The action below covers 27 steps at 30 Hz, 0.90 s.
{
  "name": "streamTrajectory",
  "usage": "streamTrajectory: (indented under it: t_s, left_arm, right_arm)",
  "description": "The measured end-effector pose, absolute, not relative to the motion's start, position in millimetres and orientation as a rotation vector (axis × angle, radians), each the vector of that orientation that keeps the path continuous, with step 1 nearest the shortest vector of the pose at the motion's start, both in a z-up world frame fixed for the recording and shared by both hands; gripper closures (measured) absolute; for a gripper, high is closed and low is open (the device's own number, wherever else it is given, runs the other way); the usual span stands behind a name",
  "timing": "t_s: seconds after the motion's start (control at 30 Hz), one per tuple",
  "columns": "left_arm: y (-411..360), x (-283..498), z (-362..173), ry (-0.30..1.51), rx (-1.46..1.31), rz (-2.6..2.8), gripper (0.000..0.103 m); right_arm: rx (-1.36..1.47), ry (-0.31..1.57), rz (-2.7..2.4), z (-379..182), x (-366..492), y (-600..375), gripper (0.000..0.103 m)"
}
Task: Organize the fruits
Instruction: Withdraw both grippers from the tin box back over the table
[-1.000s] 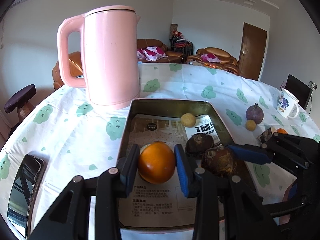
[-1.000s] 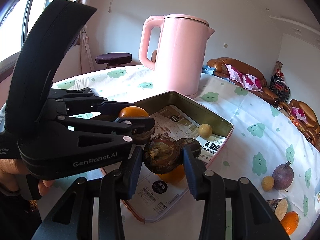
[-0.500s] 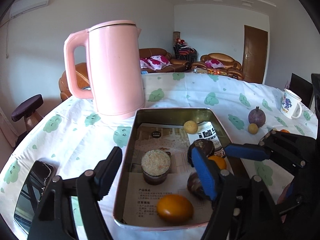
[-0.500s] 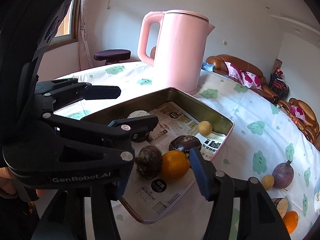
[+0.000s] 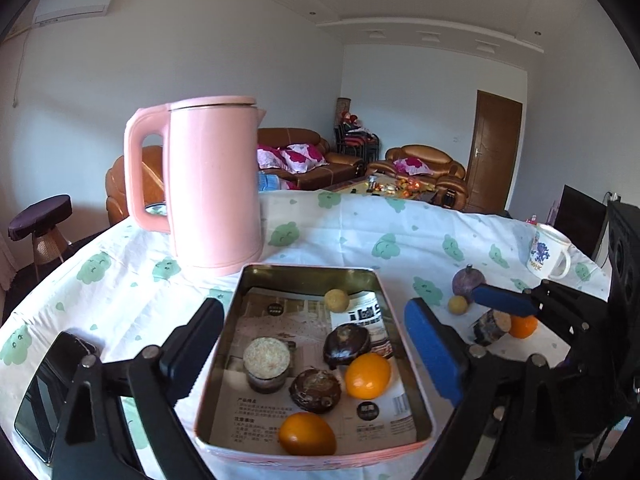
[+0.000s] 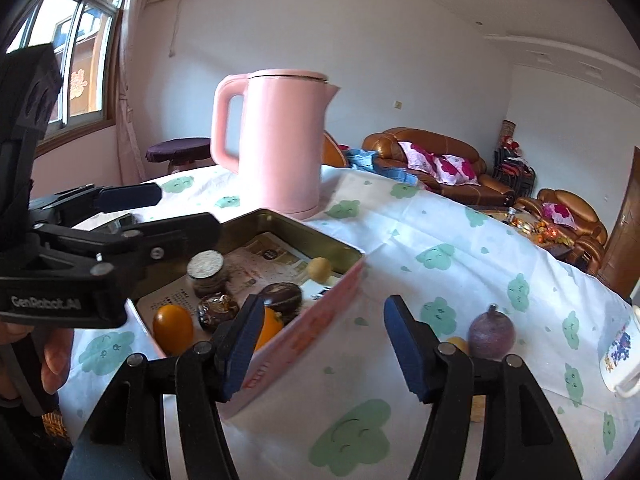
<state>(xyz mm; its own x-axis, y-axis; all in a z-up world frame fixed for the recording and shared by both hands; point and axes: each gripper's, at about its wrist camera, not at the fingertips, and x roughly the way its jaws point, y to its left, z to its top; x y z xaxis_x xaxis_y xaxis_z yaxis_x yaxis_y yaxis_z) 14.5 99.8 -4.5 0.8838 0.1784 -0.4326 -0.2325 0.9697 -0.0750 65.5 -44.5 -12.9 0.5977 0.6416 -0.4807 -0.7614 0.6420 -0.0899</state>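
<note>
A pink-sided metal tray (image 5: 304,273) (image 6: 332,248) lined with paper holds two oranges (image 5: 307,433) (image 5: 367,375), dark brown fruits (image 5: 346,344) (image 5: 315,389), a cut fruit (image 5: 266,362) and a small yellow fruit (image 5: 337,300). My left gripper (image 5: 316,348) is open and empty above the tray's near end. My right gripper (image 6: 324,344) is open and empty over the tablecloth, right of the tray. On the cloth to the right lie a purple fruit (image 6: 491,336) (image 5: 467,283), a small yellow fruit (image 5: 457,305), a cut fruit (image 5: 491,325) and an orange (image 5: 523,325).
A tall pink kettle (image 5: 208,184) (image 6: 276,144) stands just behind the tray. A white mug (image 5: 549,251) (image 6: 620,356) sits at the far right. A phone (image 5: 48,388) lies at the table's left edge. Sofas stand beyond the table.
Both grippers opened and let go: the orange and the dark fruit now lie in the tray. Both grippers pulled back and up, the right one swinging right of the tray.
</note>
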Motion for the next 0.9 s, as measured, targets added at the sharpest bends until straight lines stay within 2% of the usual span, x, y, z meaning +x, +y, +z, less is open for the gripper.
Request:
streamTrajectory:
  t_s: [0.43,0.9]
  left_arm:
    - [9,79,-7,0.511,0.001,0.041,0.008]
    - [-34,124,-39,0.628,0.068,-0.003,0.008]
  right_arm:
    - [-0.166,0.532,0.433,-23,136,-154,0.039]
    - [-0.081,0.688,0.430,-45,161,-182,0.039]
